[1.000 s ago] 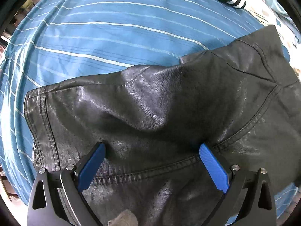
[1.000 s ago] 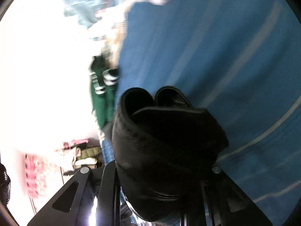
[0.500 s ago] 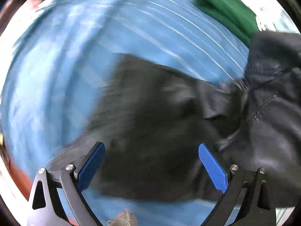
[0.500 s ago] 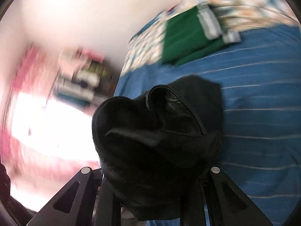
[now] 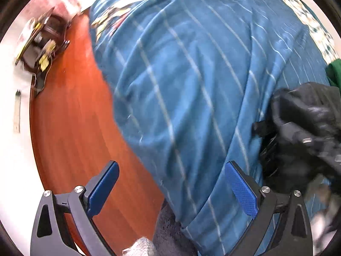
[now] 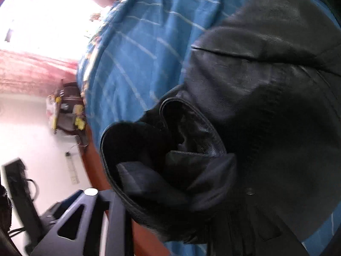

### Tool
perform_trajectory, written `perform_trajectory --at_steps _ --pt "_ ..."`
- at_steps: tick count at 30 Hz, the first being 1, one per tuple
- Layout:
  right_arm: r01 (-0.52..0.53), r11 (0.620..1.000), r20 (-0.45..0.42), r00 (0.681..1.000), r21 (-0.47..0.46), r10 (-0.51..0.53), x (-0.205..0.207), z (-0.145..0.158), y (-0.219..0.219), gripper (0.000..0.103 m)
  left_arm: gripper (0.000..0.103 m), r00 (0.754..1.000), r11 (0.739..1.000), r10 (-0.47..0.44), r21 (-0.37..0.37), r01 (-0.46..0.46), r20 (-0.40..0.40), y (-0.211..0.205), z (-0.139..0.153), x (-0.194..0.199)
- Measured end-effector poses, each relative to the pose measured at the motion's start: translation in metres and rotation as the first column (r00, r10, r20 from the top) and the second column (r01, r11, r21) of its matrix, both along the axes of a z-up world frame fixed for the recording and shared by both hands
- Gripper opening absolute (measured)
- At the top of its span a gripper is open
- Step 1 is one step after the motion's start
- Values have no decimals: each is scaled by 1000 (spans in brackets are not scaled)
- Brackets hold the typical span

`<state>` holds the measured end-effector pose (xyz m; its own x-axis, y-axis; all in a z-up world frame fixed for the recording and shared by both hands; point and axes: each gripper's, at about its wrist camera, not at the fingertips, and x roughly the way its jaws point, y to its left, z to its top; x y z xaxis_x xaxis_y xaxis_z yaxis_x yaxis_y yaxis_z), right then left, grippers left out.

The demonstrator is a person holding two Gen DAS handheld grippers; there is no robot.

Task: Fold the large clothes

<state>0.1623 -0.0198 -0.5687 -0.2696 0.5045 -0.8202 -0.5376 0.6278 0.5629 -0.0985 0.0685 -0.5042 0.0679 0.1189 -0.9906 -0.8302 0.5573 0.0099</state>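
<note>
A black leather jacket (image 6: 266, 89) lies bunched on a blue striped bedspread (image 5: 202, 81). My right gripper (image 6: 181, 213) is shut on a bunched fold of the jacket, which fills the right wrist view and hides the fingertips. In the left wrist view the jacket (image 5: 304, 132) is at the far right edge. My left gripper (image 5: 170, 189) is open and empty, its blue pads (image 5: 240, 187) hanging over the bed's side edge, apart from the jacket.
A red-brown wooden floor (image 5: 72, 132) lies left of the bed. A low dark stand with clutter (image 5: 40, 42) is against the white wall. A green garment (image 5: 334, 72) sits at the far right. A dark rug (image 5: 170, 234) lies under the bed edge.
My left gripper has swung left off the jacket, now over the bed edge and floor. My right gripper has turned with the jacket held; the jacket now spreads onto the bedspread.
</note>
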Motion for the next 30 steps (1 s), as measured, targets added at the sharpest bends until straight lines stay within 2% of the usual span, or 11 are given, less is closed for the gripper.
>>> perform_trajectory --at_steps 1,4,6,9,10,13,14,18,21,25,30 --pt "-19 1000 1 1000 24 19 -1 10 -7 49 101 1000 1000 11 -10 -10 5 -1 -2 -4" --pt "-27 984 -89 995 175 43 6 38 -47 86 101 1000 999 21 -36 -21 18 -3 0 -13" --pt "39 982 -141 990 185 -13 31 53 -80 86 101 999 999 24 -44 -22 33 -8 3 -12" --pt "189 974 -126 977 123 -173 58 59 -127 86 101 997 999 12 -47 -9 70 -18 11 -3" --pt "230 971 -98 970 72 -222 76 52 -140 83 101 997 999 6 -43 -3 82 -23 13 2" --pt "243 968 -103 963 -54 -248 113 14 -132 24 101 993 1000 -18 -17 20 118 -29 20 18" --pt "227 969 -116 965 -93 -237 119 -3 -119 20 101 991 1000 -26 -13 28 129 -31 21 22" --pt "102 954 -98 986 -281 -135 124 -66 -54 19 101 986 999 -53 3 54 160 -35 20 37" --pt "77 940 -97 989 -333 -115 131 -82 -32 19 101 985 998 -66 3 66 161 -39 16 43" --pt "65 941 -152 981 -332 -122 140 -57 -46 19 101 986 998 -62 -13 64 154 -41 14 47" --pt "164 968 -113 976 -190 -188 145 -7 -70 20 101 987 997 -76 16 75 144 -46 14 50"
